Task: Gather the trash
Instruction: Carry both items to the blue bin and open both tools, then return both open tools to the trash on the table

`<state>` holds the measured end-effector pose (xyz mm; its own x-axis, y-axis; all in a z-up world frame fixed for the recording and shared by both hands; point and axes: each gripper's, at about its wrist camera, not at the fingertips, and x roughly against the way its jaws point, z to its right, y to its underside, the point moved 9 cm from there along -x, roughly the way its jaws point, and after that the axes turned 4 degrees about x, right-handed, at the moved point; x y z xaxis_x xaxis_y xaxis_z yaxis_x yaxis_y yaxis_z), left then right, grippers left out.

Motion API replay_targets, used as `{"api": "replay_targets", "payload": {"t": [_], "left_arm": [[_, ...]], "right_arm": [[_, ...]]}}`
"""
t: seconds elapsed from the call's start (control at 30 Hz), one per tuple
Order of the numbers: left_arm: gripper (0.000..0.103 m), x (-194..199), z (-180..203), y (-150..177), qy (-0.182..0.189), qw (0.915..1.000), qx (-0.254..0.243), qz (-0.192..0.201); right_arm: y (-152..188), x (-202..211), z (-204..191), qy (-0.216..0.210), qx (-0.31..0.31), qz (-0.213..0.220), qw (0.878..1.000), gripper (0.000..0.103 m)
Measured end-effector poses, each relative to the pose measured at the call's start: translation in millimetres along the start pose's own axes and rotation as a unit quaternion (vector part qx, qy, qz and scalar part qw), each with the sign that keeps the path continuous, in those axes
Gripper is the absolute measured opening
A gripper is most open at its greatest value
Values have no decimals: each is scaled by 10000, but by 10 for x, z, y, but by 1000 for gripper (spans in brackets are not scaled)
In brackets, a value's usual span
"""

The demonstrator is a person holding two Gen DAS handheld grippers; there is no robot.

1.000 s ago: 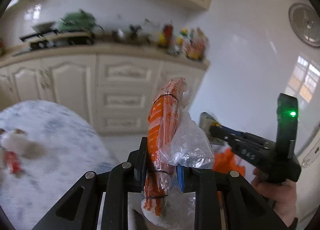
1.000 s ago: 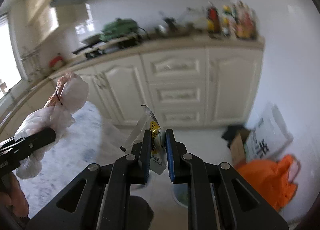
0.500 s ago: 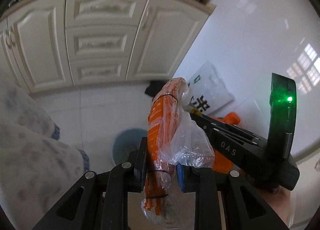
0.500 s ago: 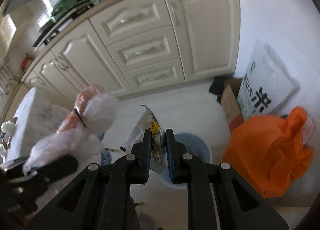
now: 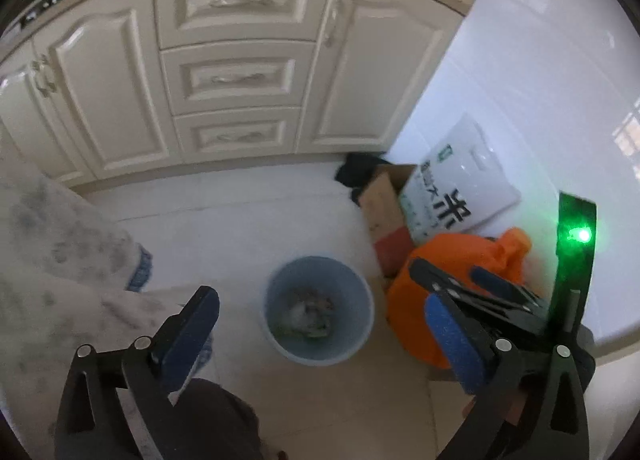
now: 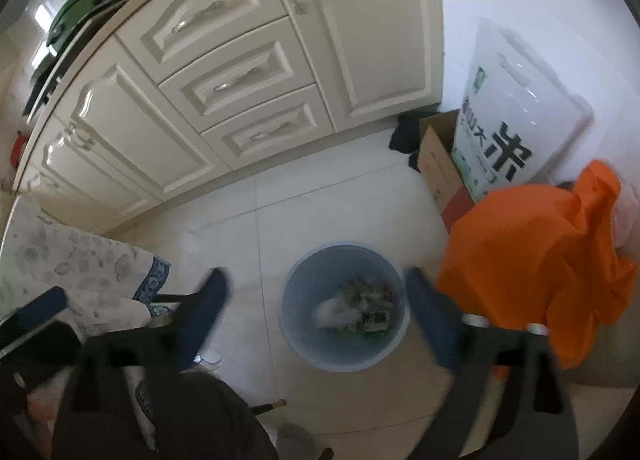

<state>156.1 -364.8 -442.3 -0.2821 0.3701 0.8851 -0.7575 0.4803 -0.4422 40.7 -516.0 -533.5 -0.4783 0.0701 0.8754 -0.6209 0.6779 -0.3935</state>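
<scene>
The left gripper (image 5: 320,324) is held above a blue bin (image 5: 319,310) that stands on the tiled floor (image 5: 240,227); its jaws have just been opening and now stand wide, with nothing between them. The right gripper (image 6: 316,312) is likewise aimed down at the bin (image 6: 346,308), its jaws also just opened wide and empty. Trash (image 6: 356,310) is seen lying in the bottom of the bin: crumpled wrappers and a pale bag, the single pieces too blurred to be told apart. Just right of the bin an orange bag (image 6: 536,272) is slumped on the floor, and behind it a cardboard box (image 6: 438,167) and a white sack (image 6: 516,119) with a large black character are propped near the wall. Cream cabinets (image 5: 236,75) run along the back. A patterned cloth (image 5: 56,244) hangs over a surface at the left. In the left view the right gripper (image 5: 472,300) is seen in front of the orange bag.
</scene>
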Motion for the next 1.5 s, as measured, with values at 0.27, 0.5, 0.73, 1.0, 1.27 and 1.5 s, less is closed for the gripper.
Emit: {"api": "replay_targets", "payload": {"t": [0.27,0.5,0.73,1.0,1.27,1.5], "left_arm": [[102,532,48,194,-126,9990,-40,430],[102,1267,-226,542,36,9962,-33,873],[102,2336,-731,903,35,9874,123,1575],[102,3453,-1490,1398,-332,9652,430,2556],[102,4235,-2034,2025,-600,9452,711,3128],[102,4687,-2327,2628,-1075,9225,935,3589]], "right_arm": [[20,333,-149,-33,28,172,9998,103],[-57,786,-500,11,265,539,9982,103],[-141,1323,-1116,-116,686,1001,9925,103],[-90,1871,-2129,-499,1413,1482,9775,103],[49,2364,-3060,-1002,2091,1911,9538,103],[229,2711,-3724,-1381,2485,2251,9319,103]]}}
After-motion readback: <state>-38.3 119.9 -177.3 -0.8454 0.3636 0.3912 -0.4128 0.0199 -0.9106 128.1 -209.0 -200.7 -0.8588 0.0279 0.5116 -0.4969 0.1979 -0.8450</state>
